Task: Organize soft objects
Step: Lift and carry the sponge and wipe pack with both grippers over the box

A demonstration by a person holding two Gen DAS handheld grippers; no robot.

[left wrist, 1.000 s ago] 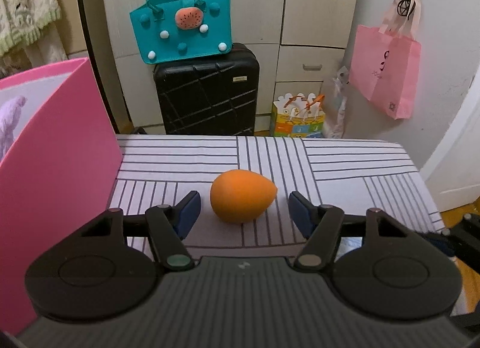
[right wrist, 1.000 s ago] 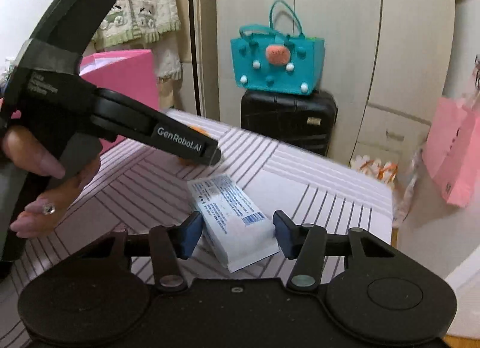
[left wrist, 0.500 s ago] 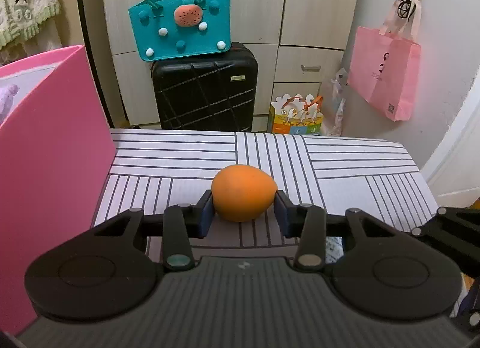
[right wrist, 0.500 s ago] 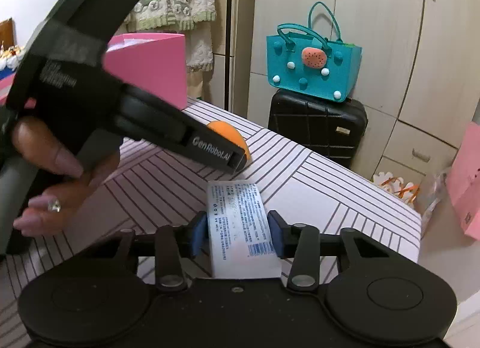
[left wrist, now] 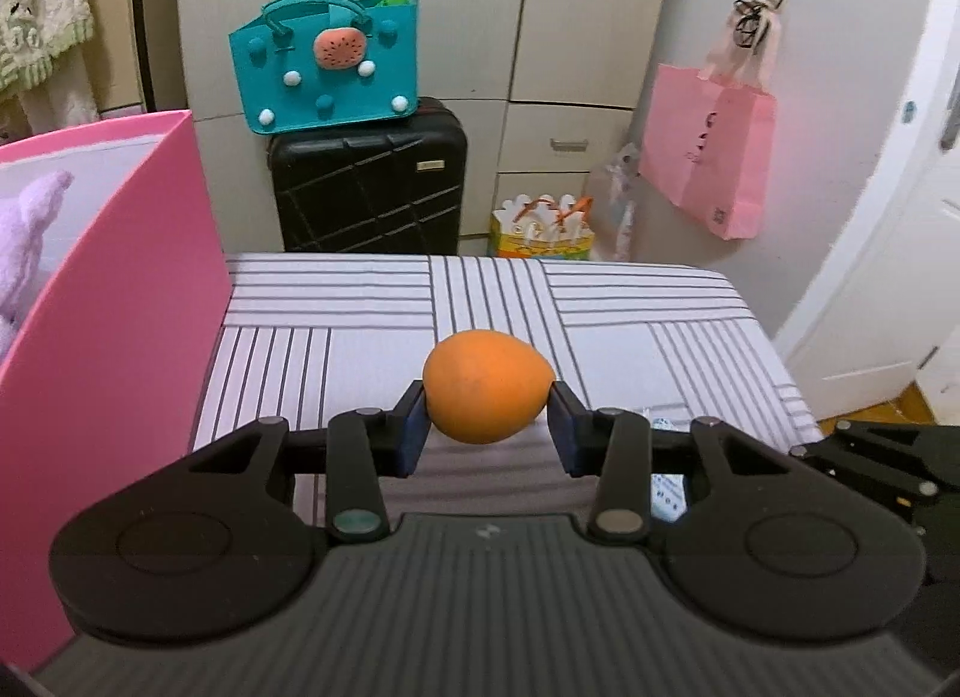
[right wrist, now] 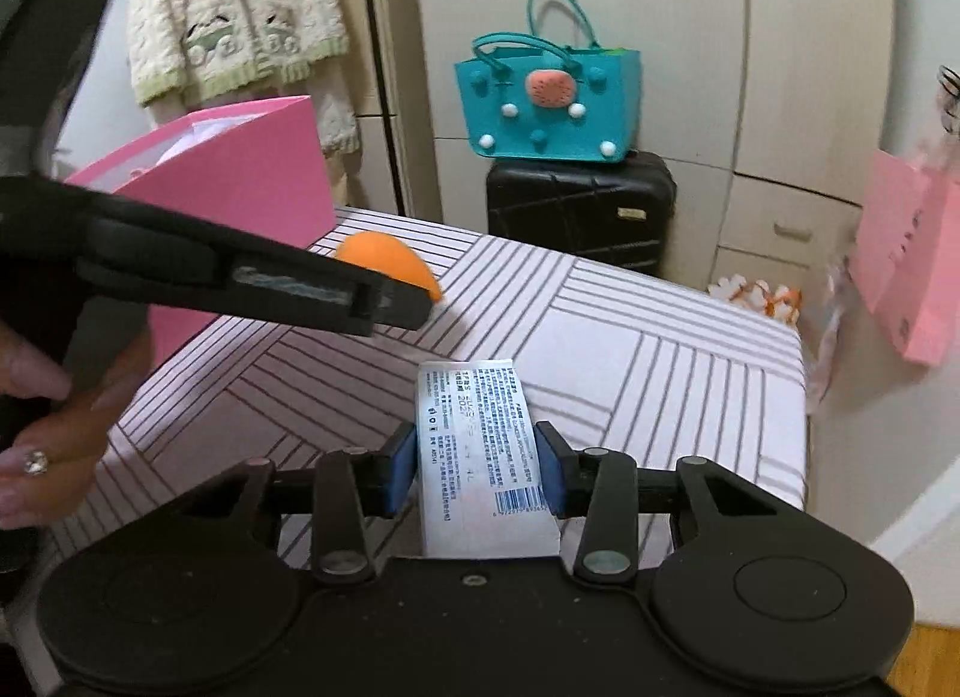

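Orange foam fills the gap between your left gripper's (left wrist: 487, 427) blue pads (left wrist: 413, 431): the egg-shaped sponge (left wrist: 486, 394) is clamped at both flanks. A second ago those jaws stood wide with the sponge lying loose on the striped cloth; half a second ago they had only just met it. Now the sponge appears lifted clear of the table (left wrist: 630, 337), with shadow under it, so you have it in hand and the pick looks finished on this side.

Your right gripper (right wrist: 475, 460) has made the same progress. The white soft pack (right wrist: 480, 445) with printed text and a barcode, which lay slanted on the cloth a second ago, now runs straight between the pads and is pinched across its width, its far end sticking out forward over the table.

With both soft things held, I judge the carry comes next. The pink box (left wrist: 120, 307) stands just to the left of the sponge, open at the top, with a lilac plush toy (left wrist: 27, 253) already inside, so it is the likely place for both. Squeeze gently; the foam will give and could pop out if you tilt it.

Farther back, beyond the table edge, a black suitcase (left wrist: 366, 187) carries a teal felt bag (left wrist: 324, 75), and a pink paper bag (left wrist: 711, 150) hangs on the wall.
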